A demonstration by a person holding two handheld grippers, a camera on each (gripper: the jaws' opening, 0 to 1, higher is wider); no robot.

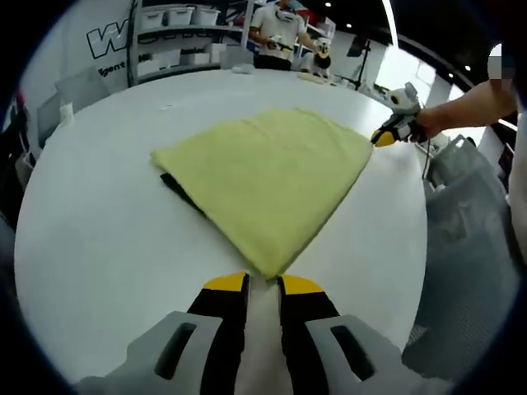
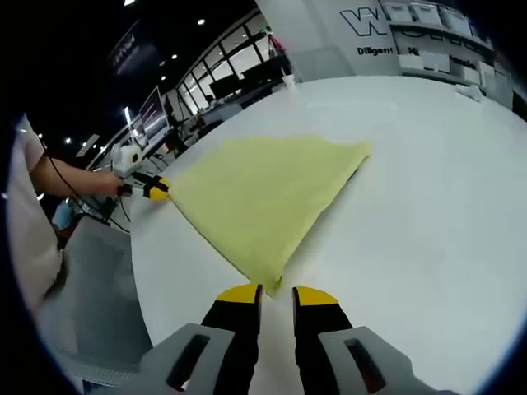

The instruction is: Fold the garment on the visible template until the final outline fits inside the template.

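My left gripper (image 1: 263, 284) has its jaws a narrow gap apart, tips just short of the near corner of the yellow garment (image 1: 268, 177), holding nothing. My right gripper (image 2: 278, 294) is the same: jaws slightly parted, empty, just off another corner of the cloth. The garment lies flat and already folded on the white surface (image 1: 99, 239), with a dark strip (image 1: 183, 196) peeking from under one edge (likely the template, though I can't be sure). The risk, as I judge it: if I pinch only the top layer, the fold peels open, and dragging the corner would slide the whole cloth off the template and spoil the outline.
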